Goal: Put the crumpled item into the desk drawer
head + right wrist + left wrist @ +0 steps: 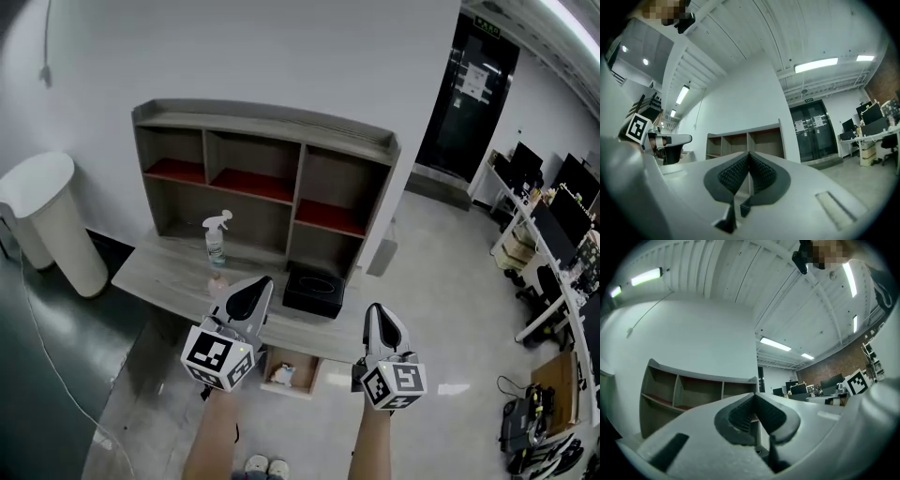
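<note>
In the head view the desk (159, 272) has an open drawer (315, 373) under its front edge. A crumpled white item (281, 375) lies inside that drawer. My left gripper (253, 292) is held above the desk's front edge, up and to the left of the drawer, its jaws shut with nothing between them. My right gripper (381, 319) hangs to the right of the drawer, also shut and empty. In the left gripper view the left gripper (753, 403) has its pads pressed together; the right gripper (749, 160) looks the same in its own view. Both point at the shelf unit.
A grey shelf unit (267, 178) with red-lined cubbies stands on the desk. A spray bottle (216, 240) and a black box (314, 292) sit before it. A white bin (52, 220) stands at the left. Office desks with monitors (553, 234) line the right.
</note>
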`<state>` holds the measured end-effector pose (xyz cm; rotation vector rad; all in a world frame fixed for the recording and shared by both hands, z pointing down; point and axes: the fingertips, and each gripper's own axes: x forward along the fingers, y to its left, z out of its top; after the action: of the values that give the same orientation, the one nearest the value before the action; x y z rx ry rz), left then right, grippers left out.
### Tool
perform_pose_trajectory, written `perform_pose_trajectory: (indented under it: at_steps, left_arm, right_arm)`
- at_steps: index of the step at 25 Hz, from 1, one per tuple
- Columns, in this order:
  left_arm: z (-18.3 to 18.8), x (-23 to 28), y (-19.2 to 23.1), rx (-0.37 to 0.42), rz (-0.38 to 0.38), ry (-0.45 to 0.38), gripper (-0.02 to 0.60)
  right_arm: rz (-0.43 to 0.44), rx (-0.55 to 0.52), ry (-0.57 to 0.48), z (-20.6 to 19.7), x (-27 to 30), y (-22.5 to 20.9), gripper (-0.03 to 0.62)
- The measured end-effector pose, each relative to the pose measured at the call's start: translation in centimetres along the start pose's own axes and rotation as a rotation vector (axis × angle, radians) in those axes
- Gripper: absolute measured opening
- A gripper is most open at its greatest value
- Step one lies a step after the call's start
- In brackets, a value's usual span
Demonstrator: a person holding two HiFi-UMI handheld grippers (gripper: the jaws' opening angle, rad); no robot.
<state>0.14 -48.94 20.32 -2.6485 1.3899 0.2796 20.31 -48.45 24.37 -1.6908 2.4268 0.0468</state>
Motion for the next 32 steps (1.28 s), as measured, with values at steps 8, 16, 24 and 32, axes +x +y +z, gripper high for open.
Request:
perform_pose_trajectory:
  at_steps: [8,16,24,32]
  left_arm:
    - [2.9,-1.6,-0.7,0.062,0.022,-0.031,0.006]
    - [2.3,-2.8,-1.1,0.055,0.006,-0.009,0.006]
    - [1.6,-3.0,-1.7,0.042,-0.01,0.005,0.006]
    - [1.3,-2.9,-2.3,0.041,-0.015,0.009,0.006]
  right_arm:
    - [-0.003,-0.003,-0.04,2.0,-1.4,0.8,0.011]
    - [-0.038,-0.038,-0.019,1.6,-2.6,1.6,0.009]
    - [-0.049,-0.037,-0.003,1.4,-3.2,1.4,0.009]
    - [-0.049,-0.036,0.006,1.0,-3.6,1.2,0.009]
